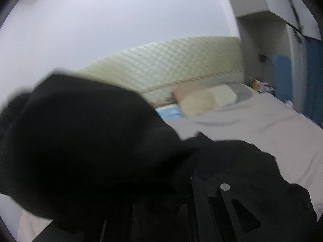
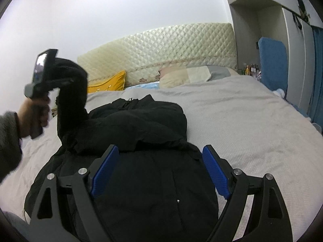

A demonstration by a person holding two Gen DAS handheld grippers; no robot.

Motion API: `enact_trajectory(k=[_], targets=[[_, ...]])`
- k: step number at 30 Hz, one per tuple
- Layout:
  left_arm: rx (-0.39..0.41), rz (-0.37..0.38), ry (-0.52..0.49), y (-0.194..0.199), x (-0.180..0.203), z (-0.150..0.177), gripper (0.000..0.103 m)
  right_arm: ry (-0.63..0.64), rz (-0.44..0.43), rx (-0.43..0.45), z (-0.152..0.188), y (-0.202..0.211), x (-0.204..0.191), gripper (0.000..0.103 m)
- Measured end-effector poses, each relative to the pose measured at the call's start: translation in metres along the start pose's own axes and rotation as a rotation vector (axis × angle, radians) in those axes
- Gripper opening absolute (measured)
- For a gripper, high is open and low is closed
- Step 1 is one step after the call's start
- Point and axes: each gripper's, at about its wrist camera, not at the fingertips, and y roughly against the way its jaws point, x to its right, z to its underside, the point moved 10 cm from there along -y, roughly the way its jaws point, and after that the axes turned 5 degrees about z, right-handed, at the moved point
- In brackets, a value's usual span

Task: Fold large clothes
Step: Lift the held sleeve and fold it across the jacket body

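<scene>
Black coat [image 2: 141,133]: partly bunched on the grey bedspread [image 2: 252,121], fold unfinished.
Left gripper [image 2: 55,74]: clamped on a lifted sleeve, probably.
Right gripper [image 2: 159,169]: fingers wide, empty, above near hem.

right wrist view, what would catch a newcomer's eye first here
The black garment sprawls across the middle of the grey bedspread, the darkest thing in the room. At the left, the left hand-held gripper holds one sleeve of it lifted well off the bed. In the foreground the right hand-held gripper hangs open over the garment's near part, its blue pads wide apart with nothing pinched.
</scene>
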Motion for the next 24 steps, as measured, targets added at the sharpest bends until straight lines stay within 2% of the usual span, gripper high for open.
enact_trajectory(k=[3,7,12,18,21,23,24], targets=[[-0.048,0.042,-0.022,-0.027,0.038,0.024,0.014,-0.019,-0.010,-0.025,0.004,-0.006,0.003,0.085],[-0.099,0.042,-0.102,-0.061,0.079,0.053,0.014,-0.041,-0.018,-0.045,0.008,-0.012,0.007,0.085],[-0.113,0.046,-0.123,-0.090,0.105,0.074,0.020,-0.078,-0.008,-0.068,0.012,-0.021,0.017,0.085],[-0.214,0.098,-0.136,-0.126,0.119,0.096,0.023,-0.090,-0.021,-0.096,0.020,-0.034,0.019,0.085],[-0.219,0.091,-0.127,-0.123,0.116,0.092,0.029,-0.079,-0.024,-0.111,0.024,-0.041,0.016,0.086],[-0.222,0.086,-0.128,-0.114,0.117,0.089,0.036,-0.071,-0.022,-0.116,0.026,-0.044,0.016,0.086],[-0.215,0.084,-0.133,-0.108,0.121,0.088,0.046,-0.072,-0.024,-0.117,0.026,-0.044,0.015,0.085]])
